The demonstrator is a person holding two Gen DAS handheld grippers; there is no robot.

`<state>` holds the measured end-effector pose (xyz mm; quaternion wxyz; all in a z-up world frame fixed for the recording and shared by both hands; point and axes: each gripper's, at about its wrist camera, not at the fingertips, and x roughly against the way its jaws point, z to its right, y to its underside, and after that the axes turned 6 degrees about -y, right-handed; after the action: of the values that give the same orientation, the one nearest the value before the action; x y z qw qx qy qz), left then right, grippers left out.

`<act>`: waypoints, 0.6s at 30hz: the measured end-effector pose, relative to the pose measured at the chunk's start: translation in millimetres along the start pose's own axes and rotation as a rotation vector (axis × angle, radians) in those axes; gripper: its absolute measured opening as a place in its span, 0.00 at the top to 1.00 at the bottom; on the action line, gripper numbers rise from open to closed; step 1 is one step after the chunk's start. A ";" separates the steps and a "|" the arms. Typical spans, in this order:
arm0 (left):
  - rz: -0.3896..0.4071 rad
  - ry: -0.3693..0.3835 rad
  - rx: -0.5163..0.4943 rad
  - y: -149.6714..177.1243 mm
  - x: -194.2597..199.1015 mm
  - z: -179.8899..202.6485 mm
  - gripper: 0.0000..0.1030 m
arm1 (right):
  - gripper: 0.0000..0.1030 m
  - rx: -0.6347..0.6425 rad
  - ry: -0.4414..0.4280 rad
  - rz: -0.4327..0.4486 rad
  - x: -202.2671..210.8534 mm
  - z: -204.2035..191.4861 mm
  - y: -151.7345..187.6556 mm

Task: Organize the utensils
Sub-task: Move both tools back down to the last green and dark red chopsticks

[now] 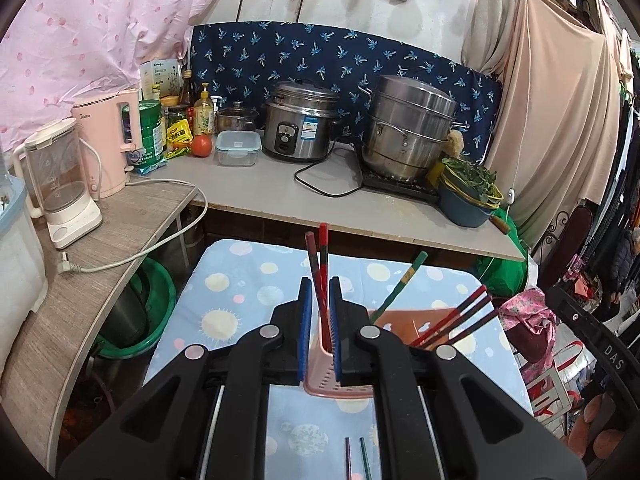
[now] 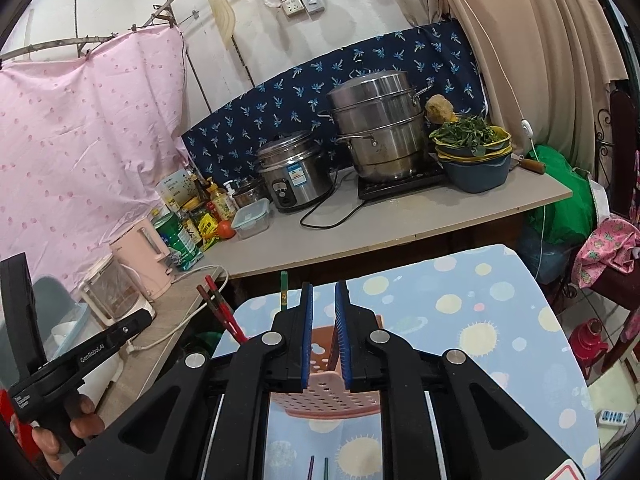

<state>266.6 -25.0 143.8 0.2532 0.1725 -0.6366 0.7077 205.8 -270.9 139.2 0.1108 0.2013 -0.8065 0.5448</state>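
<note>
A pink perforated utensil holder stands on the table with the blue sun-and-planet cloth. My left gripper holds a pair of red chopsticks upright between its blue pads, their lower ends inside the holder. More red chopsticks and a green one lean in the holder. My right gripper is over the holder, jaws narrowly apart and empty. Two chopsticks lie on the cloth below it.
A grey counter behind holds a rice cooker, steamer pot, bowls of greens, kettles and bottles. A green basin sits under the counter. Clothes hang at the right.
</note>
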 end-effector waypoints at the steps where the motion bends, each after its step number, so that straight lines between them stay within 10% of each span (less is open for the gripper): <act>1: -0.001 -0.003 -0.002 2.4 2.0 -0.2 0.92 | 0.87 0.006 -0.001 -0.006 1.6 -1.9 3.0; 18: -0.055 -0.013 -0.035 57.9 30.7 -6.2 0.92 | 0.87 0.044 -0.013 -0.117 35.6 -17.9 74.5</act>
<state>208.7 -18.2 113.3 0.2713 0.1899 -0.6454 0.6883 140.0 -237.4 98.1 0.1328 0.2538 -0.7817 0.5539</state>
